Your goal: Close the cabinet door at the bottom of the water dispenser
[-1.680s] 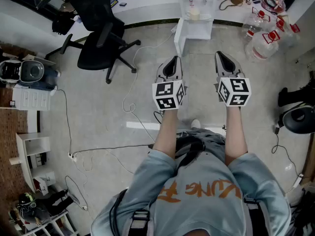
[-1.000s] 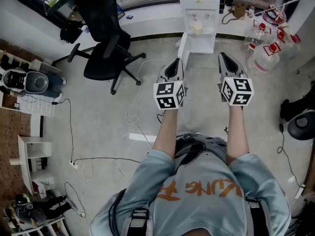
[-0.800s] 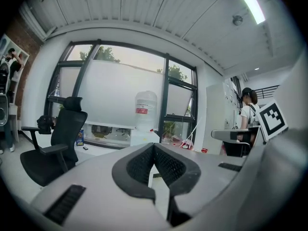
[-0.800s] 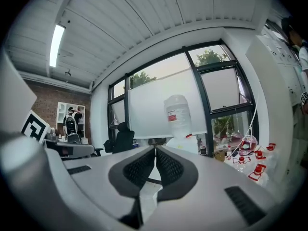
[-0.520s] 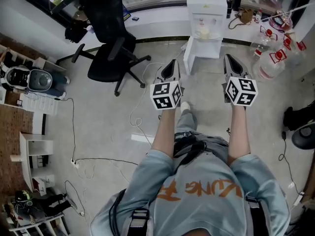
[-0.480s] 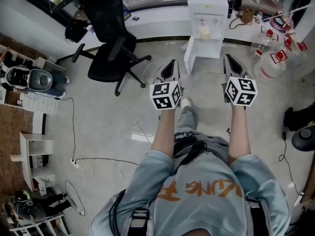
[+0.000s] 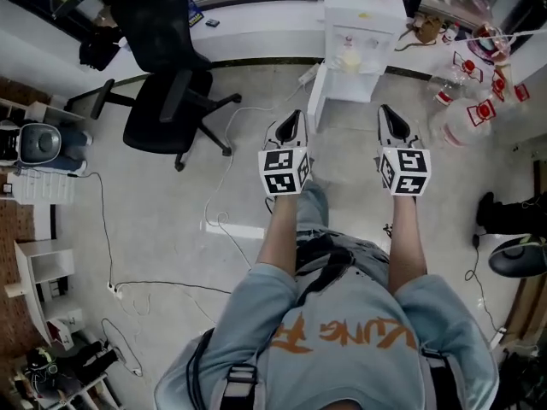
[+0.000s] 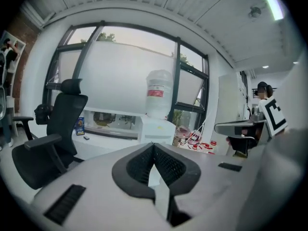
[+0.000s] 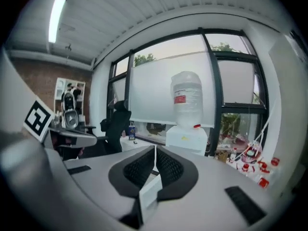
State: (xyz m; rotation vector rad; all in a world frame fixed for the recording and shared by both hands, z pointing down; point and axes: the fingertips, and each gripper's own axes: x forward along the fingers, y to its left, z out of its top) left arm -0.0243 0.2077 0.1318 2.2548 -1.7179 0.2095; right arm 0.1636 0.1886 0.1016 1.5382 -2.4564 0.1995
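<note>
The white water dispenser (image 7: 363, 32) stands against the far wall with a clear bottle on top. Its bottom cabinet door (image 7: 314, 101) hangs open, swung out on the left side toward me. My left gripper (image 7: 294, 116) is shut and empty, its tip just left of the door's edge and apart from it. My right gripper (image 7: 385, 111) is also shut and empty, in front of the dispenser's right side. In the left gripper view the dispenser (image 8: 156, 128) rises beyond the left gripper (image 8: 154, 146). The right gripper view shows the dispenser (image 9: 186, 137) past the right gripper (image 9: 155, 148).
A black office chair (image 7: 162, 101) stands at the left. Several empty water bottles (image 7: 466, 101) lie on the floor to the dispenser's right. Cables (image 7: 218, 203) trail across the floor. A small appliance (image 7: 36, 143) and a white shelf (image 7: 38, 272) sit along the left edge.
I have stepped toward the dispenser. Both grippers went forward and sank a little, side by side, and both stayed shut.
</note>
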